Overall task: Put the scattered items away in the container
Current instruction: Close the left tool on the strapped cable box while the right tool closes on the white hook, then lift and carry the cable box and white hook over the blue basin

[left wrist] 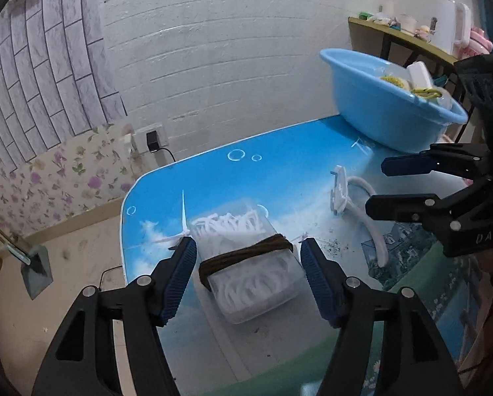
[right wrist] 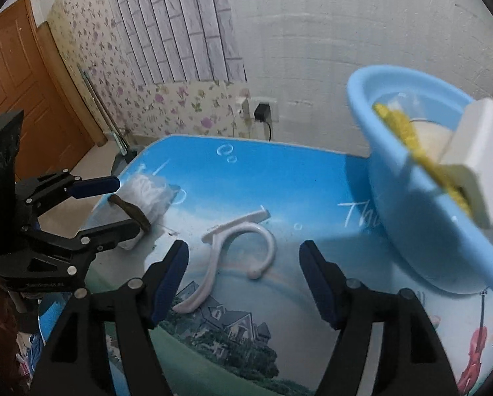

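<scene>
A clear plastic box (left wrist: 246, 270) of white pieces, bound by a brown band (left wrist: 243, 254), lies on the blue printed table (left wrist: 246, 171). My left gripper (left wrist: 248, 247) is open astride it, with a small gap at each pad. In the right wrist view that left gripper (right wrist: 127, 206) straddles the same box (right wrist: 147, 198). A white curved hook (right wrist: 243, 237) lies flat between the fingers of my open right gripper (right wrist: 243, 250), untouched. In the left wrist view the right gripper (left wrist: 376, 186) hovers over the hook (left wrist: 376, 231). The blue basin (right wrist: 361, 115) stands to the right.
The basin (left wrist: 361, 99) holds a white block (right wrist: 480, 155) and yellow items (right wrist: 398, 128). A shelf (left wrist: 411, 41) with a white kettle stands behind it. A charger (left wrist: 152, 142) is plugged into the wall, and a dustpan (left wrist: 35, 270) rests on the floor left of the table edge.
</scene>
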`<state>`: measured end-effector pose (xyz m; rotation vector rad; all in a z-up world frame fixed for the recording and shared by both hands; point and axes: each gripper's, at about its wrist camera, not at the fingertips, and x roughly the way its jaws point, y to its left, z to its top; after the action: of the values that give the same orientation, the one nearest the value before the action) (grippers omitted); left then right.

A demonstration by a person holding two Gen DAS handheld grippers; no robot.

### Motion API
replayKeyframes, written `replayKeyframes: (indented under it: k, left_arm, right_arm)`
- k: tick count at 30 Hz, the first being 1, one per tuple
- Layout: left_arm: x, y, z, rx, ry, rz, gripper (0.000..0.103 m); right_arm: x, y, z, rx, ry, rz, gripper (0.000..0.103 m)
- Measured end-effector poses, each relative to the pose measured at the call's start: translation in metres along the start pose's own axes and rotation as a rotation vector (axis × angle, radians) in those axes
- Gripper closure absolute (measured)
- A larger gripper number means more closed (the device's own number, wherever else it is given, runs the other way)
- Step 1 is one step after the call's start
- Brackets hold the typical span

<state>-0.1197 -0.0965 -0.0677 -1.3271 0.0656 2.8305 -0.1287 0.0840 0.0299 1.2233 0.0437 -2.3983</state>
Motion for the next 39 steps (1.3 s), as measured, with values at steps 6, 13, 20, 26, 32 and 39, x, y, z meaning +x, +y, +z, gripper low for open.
replayKeyframes:
  k: [6,13,20,26,32,39]
  left_arm:
    - [0.021,0.003,0.000,-0.074,0.054,0.011,0.035]
    - [0.019,0.000,-0.001,-0.091,0.042,0.005,0.046]
    - [0.002,-0.022,0.005,-0.103,-0.008,-0.036,0.046]
    - [-0.022,-0.052,0.013,-0.097,-0.039,-0.058,0.046]
    - [-0.054,-0.081,0.021,-0.116,-0.094,-0.037,0.046]
    - [-0.082,-0.118,0.028,-0.172,-0.163,-0.038,0.045]
  right_arm:
    - [0.019,0.006,0.000,-0.053,0.046,-0.013,0.033]
    - [0.017,0.001,-0.002,-0.054,0.039,-0.047,0.056]
    - [-0.005,-0.006,-0.006,-0.029,0.010,-0.023,0.056]
    - [-0.033,-0.011,-0.020,-0.036,-0.025,-0.014,0.056]
    - [-0.072,-0.019,-0.043,-0.045,-0.056,-0.007,0.056]
    - [-0.114,-0.034,-0.056,-0.012,-0.113,0.024,0.056]
